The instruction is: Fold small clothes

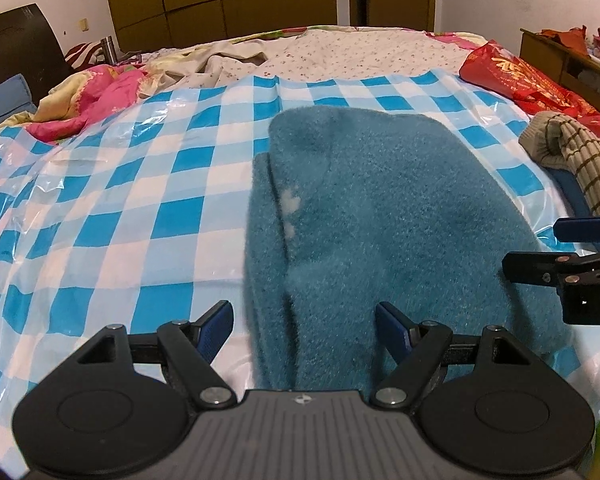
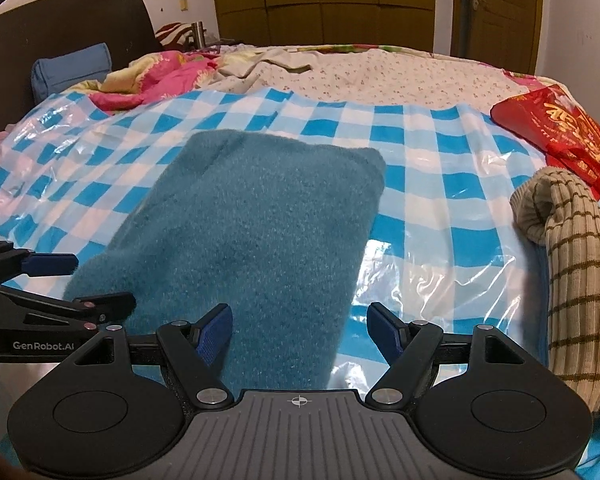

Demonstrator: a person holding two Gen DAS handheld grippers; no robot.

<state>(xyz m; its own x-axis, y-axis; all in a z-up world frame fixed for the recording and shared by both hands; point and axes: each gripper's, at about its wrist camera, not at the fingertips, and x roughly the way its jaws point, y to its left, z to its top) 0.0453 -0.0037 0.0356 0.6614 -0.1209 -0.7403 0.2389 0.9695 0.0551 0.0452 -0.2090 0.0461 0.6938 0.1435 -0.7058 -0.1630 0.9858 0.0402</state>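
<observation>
A fuzzy teal garment [image 1: 380,216] lies folded into a rough rectangle on the blue-and-white checked plastic sheet [image 1: 120,200] that covers the bed. My left gripper [image 1: 304,320] hovers open over the garment's near left edge, nothing pinched between its blue pads. In the right wrist view the same teal garment [image 2: 252,216] fills the middle, and my right gripper [image 2: 300,320] stands open above its near right edge. Each gripper shows in the other's view: the right one [image 1: 540,248] at the right border, the left one [image 2: 76,280] at the left border, both open.
A beige ribbed garment with brown stripes [image 2: 572,260] lies heaped at the right. A red printed bag [image 2: 568,136] sits beyond it. Pink floral bedding [image 1: 100,96] and a blue pillow [image 2: 72,66] are at the far left, a dark headboard [image 2: 60,24] behind.
</observation>
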